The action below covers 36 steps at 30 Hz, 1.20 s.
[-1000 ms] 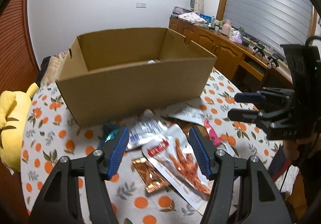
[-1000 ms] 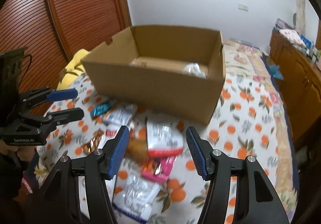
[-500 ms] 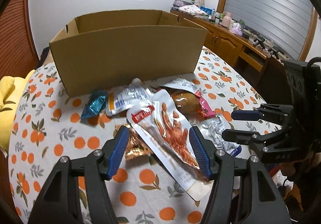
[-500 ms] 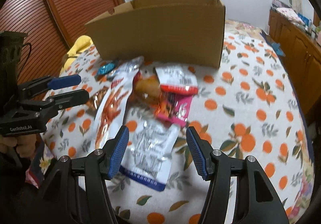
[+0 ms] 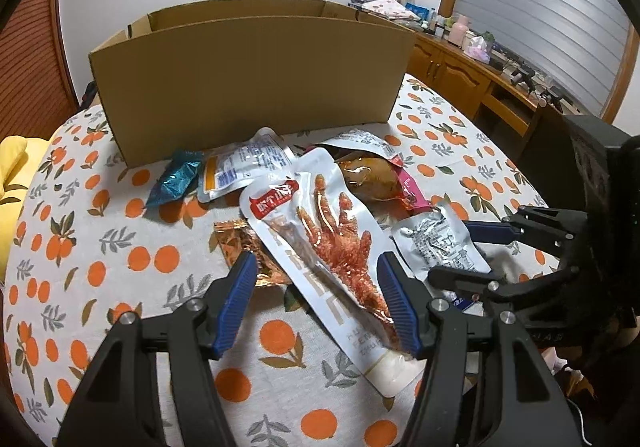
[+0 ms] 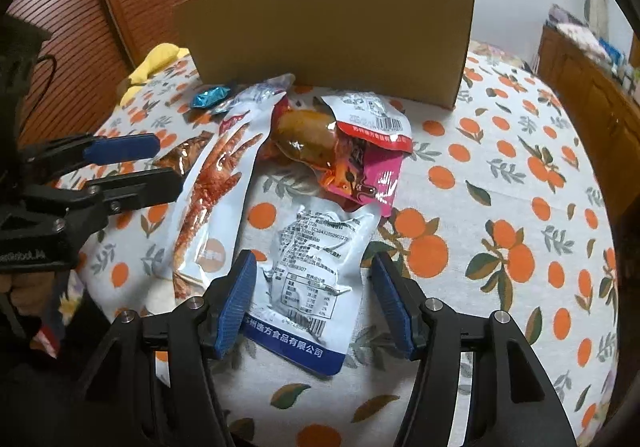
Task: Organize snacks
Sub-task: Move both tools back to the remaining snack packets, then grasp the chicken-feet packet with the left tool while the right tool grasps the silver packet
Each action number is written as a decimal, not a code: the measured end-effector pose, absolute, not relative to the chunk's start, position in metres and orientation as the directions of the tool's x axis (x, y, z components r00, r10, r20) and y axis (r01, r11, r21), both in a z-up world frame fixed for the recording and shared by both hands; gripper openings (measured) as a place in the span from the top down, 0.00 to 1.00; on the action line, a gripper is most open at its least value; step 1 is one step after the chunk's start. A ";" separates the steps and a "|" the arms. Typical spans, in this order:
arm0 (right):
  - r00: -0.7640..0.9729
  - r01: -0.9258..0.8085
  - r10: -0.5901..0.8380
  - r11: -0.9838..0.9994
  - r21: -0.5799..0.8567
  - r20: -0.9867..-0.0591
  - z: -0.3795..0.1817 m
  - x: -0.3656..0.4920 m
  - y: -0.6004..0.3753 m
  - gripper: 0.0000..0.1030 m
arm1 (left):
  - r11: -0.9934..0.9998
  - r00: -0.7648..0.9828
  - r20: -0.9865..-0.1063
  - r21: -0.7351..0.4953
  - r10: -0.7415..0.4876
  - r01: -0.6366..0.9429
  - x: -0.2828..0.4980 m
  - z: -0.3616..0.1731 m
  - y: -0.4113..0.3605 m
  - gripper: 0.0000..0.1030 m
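A cardboard box (image 5: 248,75) stands on the counter (image 5: 120,247), which is covered by a cloth printed with oranges. The snacks lie in a loose pile on the cloth, directly in front of the box's near wall. In the left wrist view, the left gripper (image 5: 316,299) hangs low over the near end of the long chicken-feet pouch (image 5: 332,243); its blue fingers (image 5: 236,299) stand apart, one on each side of the pouch, and clamp nothing. A copper foil packet (image 5: 244,247) lies partly under that pouch. A teal packet (image 5: 174,183) and a silver pouch (image 5: 244,167) lie closer to the box. A clear pack with a brown piece of food (image 5: 372,179) rests on a pink packet (image 5: 412,191), with a red-edged pouch (image 6: 372,119) overlapping it on the box side. In the right wrist view, the right gripper (image 6: 312,303) is positioned over the grey-and-blue pouch (image 6: 312,267), which lies nearest the counter edge; its fingers (image 6: 394,305) are also apart, straddling the pouch, and whether they touch it cannot be told. The two grippers are side by side, each visible in the other's view. A yellow cushion (image 6: 156,61) sits beyond the far left edge of the counter.
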State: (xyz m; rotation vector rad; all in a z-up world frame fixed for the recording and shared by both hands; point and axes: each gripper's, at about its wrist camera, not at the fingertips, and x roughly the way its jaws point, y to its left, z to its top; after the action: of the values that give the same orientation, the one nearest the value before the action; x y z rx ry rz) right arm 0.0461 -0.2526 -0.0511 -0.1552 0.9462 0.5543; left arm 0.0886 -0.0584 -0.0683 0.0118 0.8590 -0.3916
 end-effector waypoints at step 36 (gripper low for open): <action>0.506 -0.518 0.422 0.846 0.126 -0.752 -0.055 0.031 -0.276 0.56 | 0.946 0.537 -0.805 -0.089 -0.252 0.311 0.137 -0.089 -0.094 0.23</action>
State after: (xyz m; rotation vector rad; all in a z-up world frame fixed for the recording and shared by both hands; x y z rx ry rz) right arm 0.0309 -0.2763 -0.0552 -0.1209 0.8718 0.5683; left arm 0.1372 -0.0940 -0.0895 0.0674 0.9461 -0.3354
